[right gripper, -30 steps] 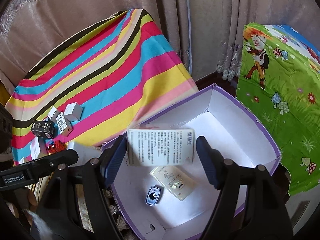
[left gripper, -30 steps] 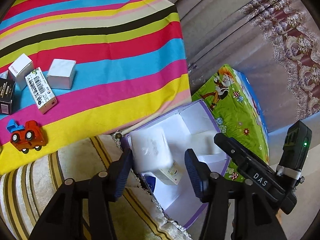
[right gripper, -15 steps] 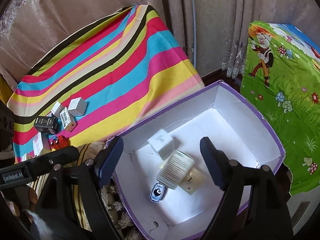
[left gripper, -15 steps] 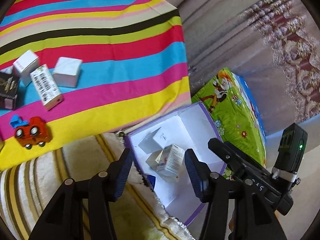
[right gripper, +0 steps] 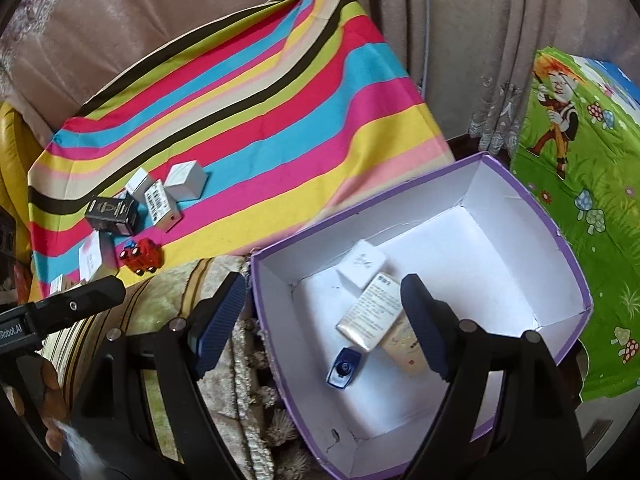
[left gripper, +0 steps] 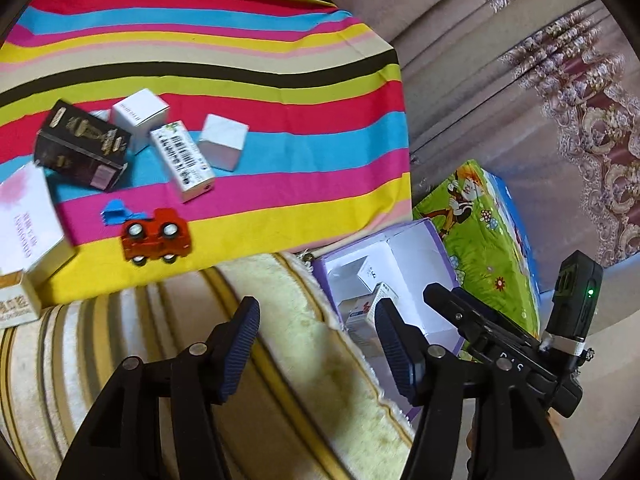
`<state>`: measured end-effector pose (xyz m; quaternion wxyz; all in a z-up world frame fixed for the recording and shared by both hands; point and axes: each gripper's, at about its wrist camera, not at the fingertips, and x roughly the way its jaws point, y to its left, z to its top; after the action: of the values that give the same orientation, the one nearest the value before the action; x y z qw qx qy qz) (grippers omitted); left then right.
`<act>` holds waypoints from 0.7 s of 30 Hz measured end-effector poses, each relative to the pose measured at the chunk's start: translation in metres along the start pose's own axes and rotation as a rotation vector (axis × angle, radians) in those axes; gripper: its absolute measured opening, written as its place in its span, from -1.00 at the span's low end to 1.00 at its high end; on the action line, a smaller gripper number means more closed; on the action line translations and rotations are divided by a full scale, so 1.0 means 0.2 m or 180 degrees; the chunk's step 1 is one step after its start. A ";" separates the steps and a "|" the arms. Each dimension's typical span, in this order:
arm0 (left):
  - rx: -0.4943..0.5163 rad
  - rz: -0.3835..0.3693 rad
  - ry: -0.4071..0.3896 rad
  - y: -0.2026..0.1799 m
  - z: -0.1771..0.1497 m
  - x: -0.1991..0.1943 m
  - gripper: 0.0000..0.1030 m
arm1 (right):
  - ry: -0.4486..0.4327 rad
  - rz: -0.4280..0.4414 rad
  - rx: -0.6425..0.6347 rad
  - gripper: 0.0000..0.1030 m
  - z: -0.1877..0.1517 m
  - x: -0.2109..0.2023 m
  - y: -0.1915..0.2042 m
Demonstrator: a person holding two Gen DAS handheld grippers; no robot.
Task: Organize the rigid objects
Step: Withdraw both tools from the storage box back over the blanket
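A purple-rimmed white box (right gripper: 532,200) stands on the floor beside the striped cloth; it also shows in the left wrist view (left gripper: 434,240). Inside lie a white carton (right gripper: 360,266), a printed carton (right gripper: 370,312), a beige carton under it and a small blue item (right gripper: 344,368). On the striped cloth (left gripper: 280,80) lie a red toy truck (left gripper: 156,236), a black box (left gripper: 80,146), a barcode box (left gripper: 184,162) and white boxes (left gripper: 224,142). My left gripper (left gripper: 316,332) is open and empty above the fringed rug. My right gripper (right gripper: 320,312) is open and empty over the box's near left wall.
A green cartoon-print block (right gripper: 580,200) stands right of the purple box. Curtains (right gripper: 460,40) hang behind. A cream striped rug (left gripper: 280,360) covers the near surface. Larger white cartons (left gripper: 24,220) lie at the cloth's left edge.
Both held cartons were let go and dropped into the purple box. The left gripper has swung left, away from the box, toward the cloth. The right gripper has drawn back slightly.
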<state>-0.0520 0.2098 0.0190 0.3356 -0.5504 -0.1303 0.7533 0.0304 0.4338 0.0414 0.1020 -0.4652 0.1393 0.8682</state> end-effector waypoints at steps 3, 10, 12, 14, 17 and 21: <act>-0.0061 -0.0010 -0.0017 0.05 -0.02 -0.04 0.19 | 0.0025 0.0014 -0.0038 0.59 -0.01 0.00 0.03; -0.0162 0.0061 -0.0112 0.18 -0.05 -0.18 0.20 | 0.0075 0.0048 -0.0146 0.60 -0.03 0.01 0.12; -0.0201 0.0035 -0.0115 0.23 -0.07 -0.21 0.20 | 0.0091 0.0054 -0.0167 0.60 -0.03 0.02 0.14; -0.0250 0.0026 -0.0124 0.28 -0.09 -0.25 0.20 | 0.0100 0.0042 -0.0206 0.60 -0.04 0.02 0.17; -0.0306 0.0031 -0.0189 0.36 -0.13 -0.33 0.20 | 0.0121 0.0055 -0.0265 0.60 -0.05 0.02 0.21; -0.0310 0.0077 -0.0325 0.43 -0.18 -0.45 0.20 | 0.0137 0.0096 -0.0352 0.60 -0.07 0.02 0.28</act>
<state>-0.0348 0.0817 0.0249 0.2922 -0.5285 -0.1771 0.7771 0.0217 0.3775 0.0391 0.0600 -0.4866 0.1002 0.8658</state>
